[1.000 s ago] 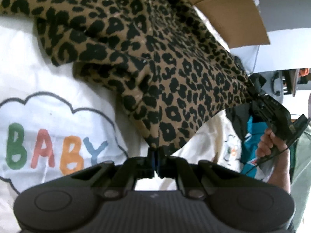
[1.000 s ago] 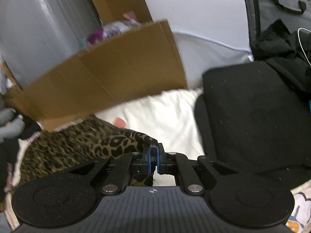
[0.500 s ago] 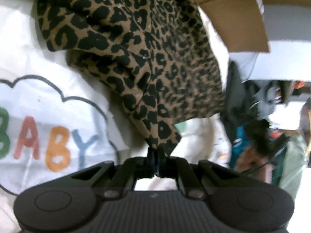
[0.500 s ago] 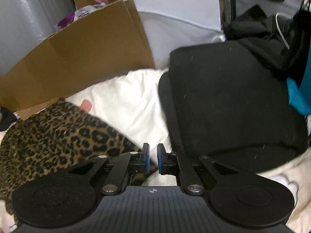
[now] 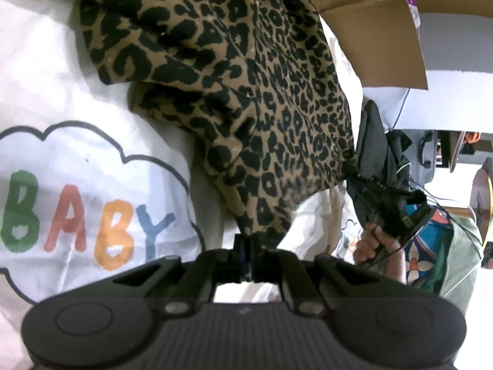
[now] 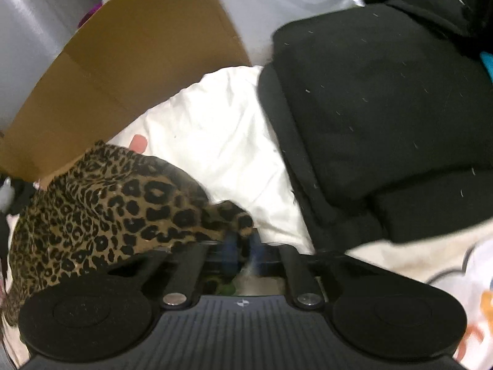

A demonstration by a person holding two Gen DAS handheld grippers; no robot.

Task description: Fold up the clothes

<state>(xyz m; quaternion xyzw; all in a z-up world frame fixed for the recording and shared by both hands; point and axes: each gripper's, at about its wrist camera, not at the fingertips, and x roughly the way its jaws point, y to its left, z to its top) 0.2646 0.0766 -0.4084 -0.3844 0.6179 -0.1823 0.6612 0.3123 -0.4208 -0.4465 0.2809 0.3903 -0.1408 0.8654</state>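
Bright daylight — fisheye warp, motion blur

The only writing I can read is the word "BABY" [image 5: 83, 220], printed in big rounded capitals on the white bedding [image 5: 37, 61] under my left tongs. The first B is green, the A salmon red, the second B orange and the Y blue. A dark cloud-shaped outline [image 5: 123, 154] drawn on the same cloth rings the word. From my right tongs I see the edge of a similar dark outline and some orange marks [image 6: 483, 308] at the right border of the white cloth, but they are cut off and I cannot read them. I can read no other label, brand or number.
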